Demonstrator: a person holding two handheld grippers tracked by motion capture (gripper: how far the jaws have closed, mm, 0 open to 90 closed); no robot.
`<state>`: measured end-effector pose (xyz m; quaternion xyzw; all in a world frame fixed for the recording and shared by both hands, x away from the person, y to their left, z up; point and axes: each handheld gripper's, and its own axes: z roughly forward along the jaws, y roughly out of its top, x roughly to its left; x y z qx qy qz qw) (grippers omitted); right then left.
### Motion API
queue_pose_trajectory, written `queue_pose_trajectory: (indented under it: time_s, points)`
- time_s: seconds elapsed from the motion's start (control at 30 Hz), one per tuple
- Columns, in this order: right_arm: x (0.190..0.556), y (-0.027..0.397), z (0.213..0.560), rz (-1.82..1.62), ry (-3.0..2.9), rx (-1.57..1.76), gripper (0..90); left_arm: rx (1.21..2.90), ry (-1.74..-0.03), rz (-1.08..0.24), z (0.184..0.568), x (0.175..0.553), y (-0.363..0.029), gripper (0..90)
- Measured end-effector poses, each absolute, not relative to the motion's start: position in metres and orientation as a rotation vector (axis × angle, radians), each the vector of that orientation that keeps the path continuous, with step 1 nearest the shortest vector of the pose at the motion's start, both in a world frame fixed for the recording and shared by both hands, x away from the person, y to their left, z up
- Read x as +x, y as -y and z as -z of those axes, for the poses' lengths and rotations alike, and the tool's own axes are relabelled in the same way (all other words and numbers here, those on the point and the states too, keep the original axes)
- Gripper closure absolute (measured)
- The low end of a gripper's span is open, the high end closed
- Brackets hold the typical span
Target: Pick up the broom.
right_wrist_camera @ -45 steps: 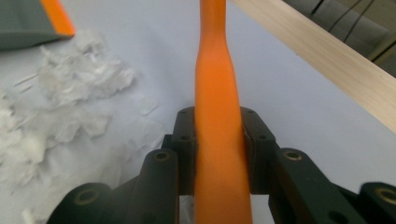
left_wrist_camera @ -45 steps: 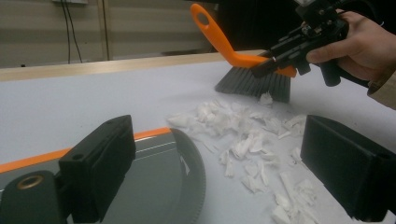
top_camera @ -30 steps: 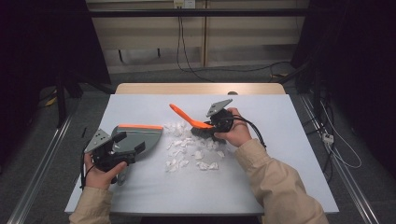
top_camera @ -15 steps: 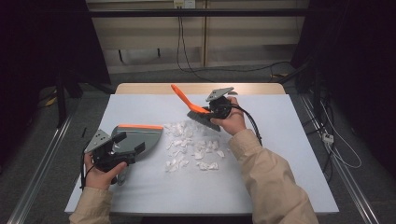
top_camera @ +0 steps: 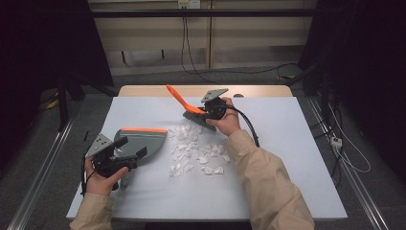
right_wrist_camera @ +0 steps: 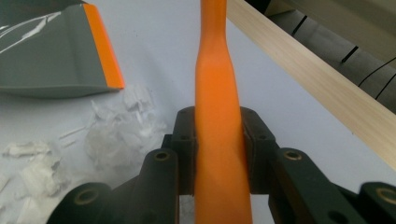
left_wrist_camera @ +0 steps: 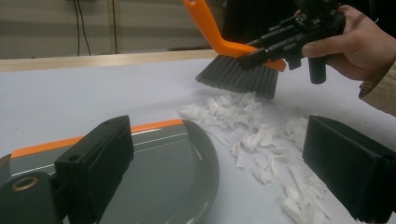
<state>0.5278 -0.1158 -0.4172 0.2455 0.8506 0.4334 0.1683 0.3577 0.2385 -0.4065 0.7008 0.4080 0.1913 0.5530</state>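
Bracing the dustpan (top_camera: 141, 143) near the table's (top_camera: 297, 191) left edge, the left gripper (top_camera: 117, 160) looks clamped on its handle, mouth facing the paper scraps (top_camera: 196, 153) mid-table; beyond them, the right gripper (top_camera: 208, 111) pinches the brush (top_camera: 184, 103), raised for sweeping leftward

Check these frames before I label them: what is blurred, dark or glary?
High view: the table is evenly lit, surroundings dark. Left gripper view: its near jaws look soft, the brush and paper scraps fairly sharp. Right gripper view: the brush handle is soft, the dustpan glary.
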Motion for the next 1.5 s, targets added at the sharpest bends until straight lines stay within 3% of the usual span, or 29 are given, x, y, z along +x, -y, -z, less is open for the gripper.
queue_pose_trajectory:
  time_s: [0.43,0.7,1.1,1.3,1.5]
  points:
    - [0.539,0.084,0.426,-1.234,-2.517,0.513,71.5,1.658,-0.986,-0.462,0.409,0.357,-0.242,8.6]
    - [0.514,0.095,0.418,-1.180,-2.668,0.289,71.6,1.659,-0.988,-0.463,0.410,0.356,-0.240,8.6]
    - [0.468,0.129,0.402,-1.185,-2.683,0.270,71.5,1.655,-0.973,-0.469,0.406,0.355,-0.242,8.7]
    - [0.479,0.128,0.394,-1.232,-2.567,0.378,71.5,1.647,-0.969,-0.473,0.404,0.354,-0.244,8.7]
    - [0.499,0.101,0.405,-1.215,-2.548,0.404,71.5,1.652,-0.971,-0.468,0.406,0.355,-0.243,8.7]
